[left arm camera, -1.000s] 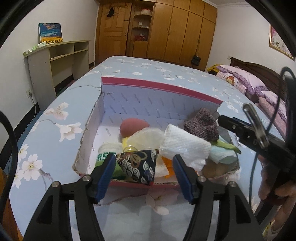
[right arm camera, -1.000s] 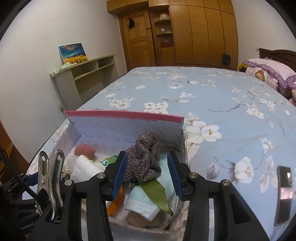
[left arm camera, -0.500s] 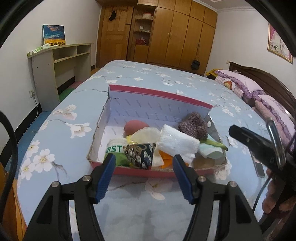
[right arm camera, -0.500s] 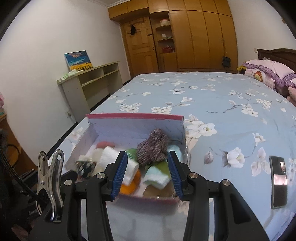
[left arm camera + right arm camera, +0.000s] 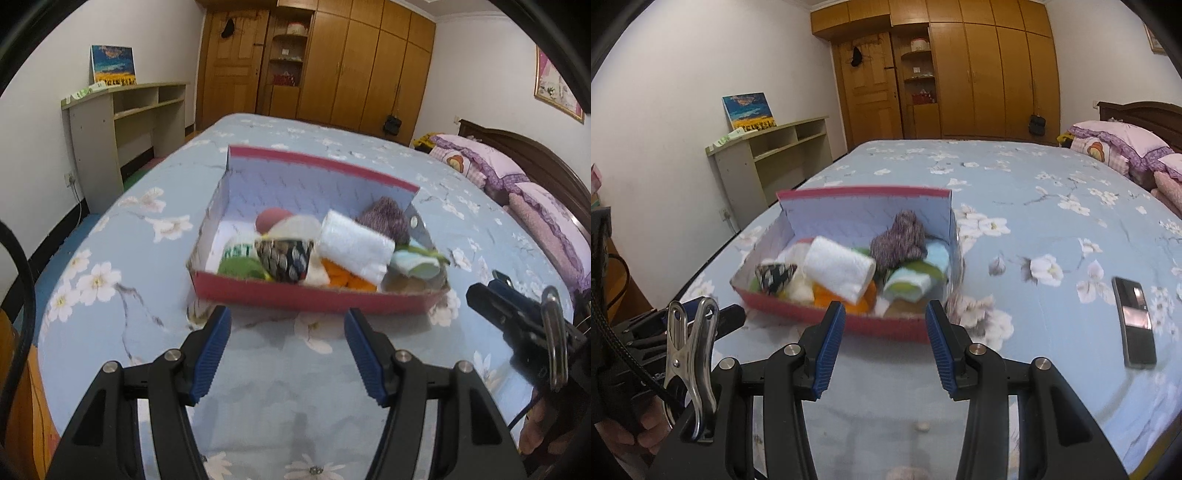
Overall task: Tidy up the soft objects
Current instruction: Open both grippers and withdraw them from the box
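In rectangular cardboard box (image 5: 310,295): rolled terry towel (image 5: 354,247)

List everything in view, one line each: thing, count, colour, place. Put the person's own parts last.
box: 1, red outside, white inside, on the bed
white rolled towel: 1, white, middle of box
knitted item: 1, purple-grey, right rear of box
patterned pouch: 1, navy and white, front of box
round soft item: 1, pinkish red, rear of box
phone: 1, black, on bed right of box
bed: 1, blue floral cover
pillows: several, pink-purple, at headboard
shelf unit: 1, beige, left wall
wardrobe: 1, wooden, far wall
left tool: 1, black with blue pads, open, empty
right tool: 1, same, open, empty
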